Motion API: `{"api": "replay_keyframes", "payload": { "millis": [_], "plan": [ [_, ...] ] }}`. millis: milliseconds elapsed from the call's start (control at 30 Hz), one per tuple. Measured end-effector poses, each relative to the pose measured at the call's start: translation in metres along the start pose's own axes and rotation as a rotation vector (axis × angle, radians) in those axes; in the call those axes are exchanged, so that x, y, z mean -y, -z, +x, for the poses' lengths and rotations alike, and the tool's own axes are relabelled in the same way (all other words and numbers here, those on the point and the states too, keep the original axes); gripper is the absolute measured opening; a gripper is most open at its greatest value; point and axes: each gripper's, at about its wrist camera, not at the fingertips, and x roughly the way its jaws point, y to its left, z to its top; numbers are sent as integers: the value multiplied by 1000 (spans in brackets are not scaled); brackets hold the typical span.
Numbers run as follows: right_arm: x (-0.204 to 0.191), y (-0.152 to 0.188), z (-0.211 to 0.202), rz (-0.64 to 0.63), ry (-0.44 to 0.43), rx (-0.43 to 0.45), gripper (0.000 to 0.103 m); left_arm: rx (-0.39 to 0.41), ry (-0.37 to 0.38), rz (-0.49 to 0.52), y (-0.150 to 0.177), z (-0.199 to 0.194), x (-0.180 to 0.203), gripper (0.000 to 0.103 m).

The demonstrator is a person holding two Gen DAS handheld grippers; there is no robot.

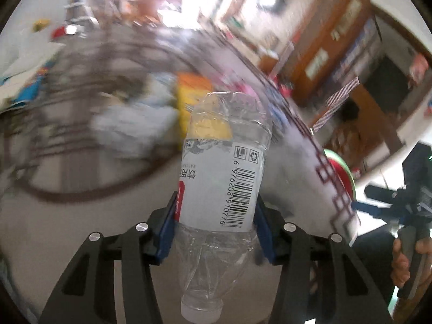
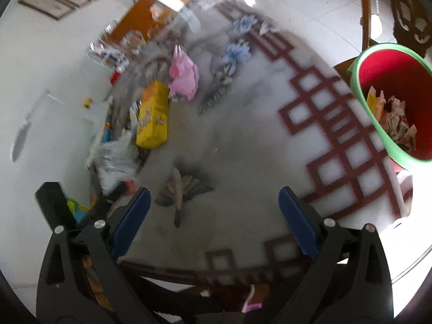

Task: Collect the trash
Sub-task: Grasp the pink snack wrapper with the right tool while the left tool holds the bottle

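A crumpled clear plastic bottle (image 1: pixel 224 172) with a white barcode label is clamped between the blue pads of my left gripper (image 1: pixel 214 221), cap end toward the camera, above the round table (image 1: pixel 81 229). My right gripper (image 2: pixel 213 221) stands open over the table (image 2: pixel 243 140) with nothing between its pads. Trash lies at the table's left side: a yellow packet (image 2: pixel 154 116), pink paper (image 2: pixel 185 74) and a clear plastic wrapper (image 2: pixel 116 156). A red bin with a green rim (image 2: pixel 391 102) stands beyond the table's right edge, holding crumpled paper.
The tablecloth has a dark red lattice border (image 2: pixel 332 124) and blue flower prints (image 2: pixel 237 52). A person's hand (image 1: pixel 410 256) holding the other gripper's handle shows at the right in the left wrist view. Wooden furniture (image 1: pixel 337 40) stands behind; a dark carved chair (image 2: pixel 410 21) stands near the bin.
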Motion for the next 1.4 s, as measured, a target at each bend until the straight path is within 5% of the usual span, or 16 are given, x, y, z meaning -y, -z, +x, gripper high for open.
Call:
{"api": "replay_keyframes", "payload": {
  "millis": [100,233,700,1400],
  "plan": [
    [-13,-18,9,-20,22,10,94,51,-40,-99,-4,-5,-31,49],
    [-31,-50,30,-45,87,35,94,53,28,-270,-5,-6,-60,49],
    [-104,-148,139,-230,374,114,94,136,6,-291,-13,-29,-69,49],
    [-121,-146,184,-280,468,52,92,136,19,-312,-13,-29,-73,49]
  ]
}}
